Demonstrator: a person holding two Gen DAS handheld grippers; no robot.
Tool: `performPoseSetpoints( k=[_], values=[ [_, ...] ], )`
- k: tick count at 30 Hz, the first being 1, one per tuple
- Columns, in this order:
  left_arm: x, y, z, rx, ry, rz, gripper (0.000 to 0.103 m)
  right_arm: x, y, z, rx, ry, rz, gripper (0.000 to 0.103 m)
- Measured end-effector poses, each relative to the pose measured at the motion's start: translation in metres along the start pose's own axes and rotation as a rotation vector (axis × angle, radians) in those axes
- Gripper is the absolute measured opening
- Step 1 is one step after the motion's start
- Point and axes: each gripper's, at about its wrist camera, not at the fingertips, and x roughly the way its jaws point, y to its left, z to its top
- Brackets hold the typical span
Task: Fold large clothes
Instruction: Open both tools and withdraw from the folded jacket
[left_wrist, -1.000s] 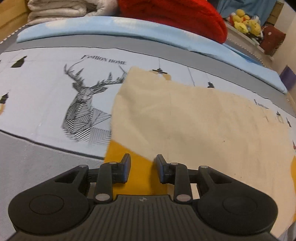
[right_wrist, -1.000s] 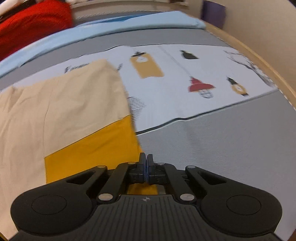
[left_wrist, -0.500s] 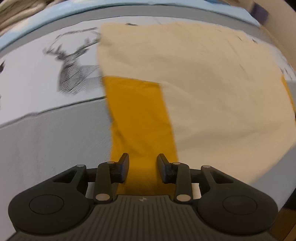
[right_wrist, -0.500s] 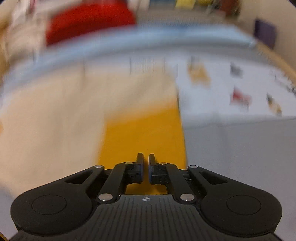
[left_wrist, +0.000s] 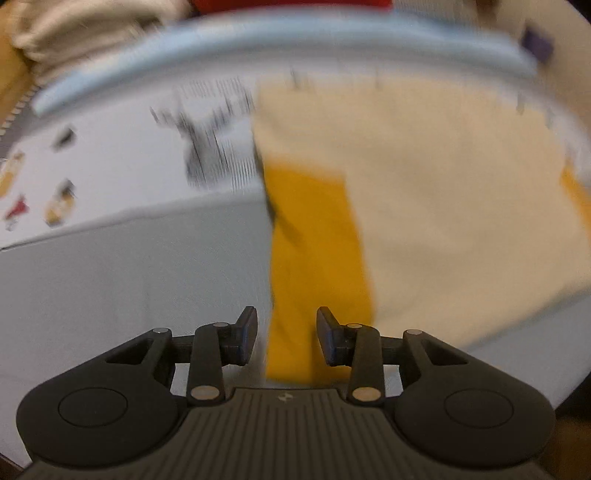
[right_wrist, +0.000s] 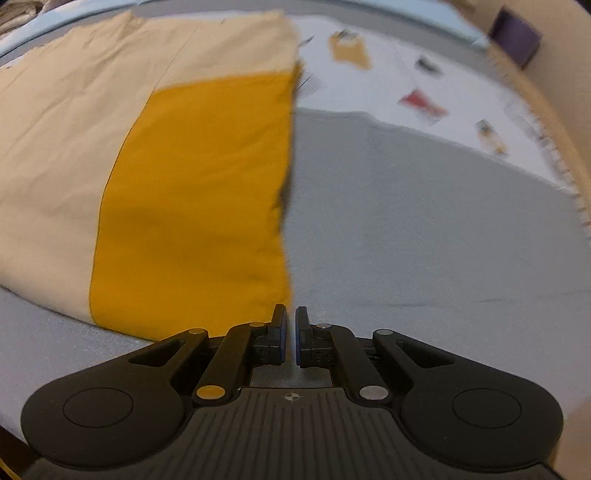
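A cream garment (left_wrist: 443, 203) with a yellow sleeve panel (left_wrist: 314, 258) lies flat on the bed. In the left wrist view my left gripper (left_wrist: 286, 332) hovers open over the near end of that yellow panel; its pads press on nothing. The right wrist view shows the same garment (right_wrist: 74, 129) and its other yellow panel (right_wrist: 195, 203), which ends just ahead of my right gripper (right_wrist: 290, 332). That gripper is shut, only a sliver between its pads and nothing in them, and it hangs over the grey sheet at the panel's right edge.
The grey bedsheet (right_wrist: 406, 221) has a white printed band with a deer (left_wrist: 210, 147) and small lantern figures (right_wrist: 421, 103). At the head lie a light blue cover (left_wrist: 295, 40), a folded whitish blanket (left_wrist: 74, 29) and something red (left_wrist: 291, 3). A wooden bed edge (right_wrist: 546, 96) runs along the right.
Both views have drawn back toward the garment's near edge and rolled. The yellow panels now run lengthwise ahead of each gripper. My left jaws stand slightly wider; the right stays shut.
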Motion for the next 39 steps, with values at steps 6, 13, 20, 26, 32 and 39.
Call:
performPoseSetpoints(
  k=[6, 13, 20, 26, 32, 39],
  values=[
    [-0.089, -0.016, -0.013, -0.159, -0.300, -0.133, 0.040, -0.113, -0.023, 0.004, 0.284, -0.416, 0.031, 0.031],
    [-0.060, -0.046, -0.071, -0.318, -0.248, -0.162, 0.024, -0.174, 0.034, -0.059, 0.332, -0.684, 0.069, 0.044],
    [-0.042, -0.045, -0.068, -0.407, -0.198, -0.139, 0.021, -0.156, 0.062, -0.060, 0.260, -0.613, 0.025, 0.043],
    [-0.009, -0.032, -0.071, -0.587, -0.077, -0.171, 0.027, -0.144, 0.062, -0.052, 0.288, -0.543, 0.098, 0.043],
    [0.025, -0.029, -0.069, -0.792, 0.016, -0.160, 0.059, -0.148, 0.066, -0.057, 0.255, -0.534, 0.142, 0.043],
    [0.050, -0.019, -0.085, -0.982, 0.021, -0.120, 0.059, -0.150, 0.058, -0.065, 0.220, -0.535, 0.146, 0.043]
  ],
)
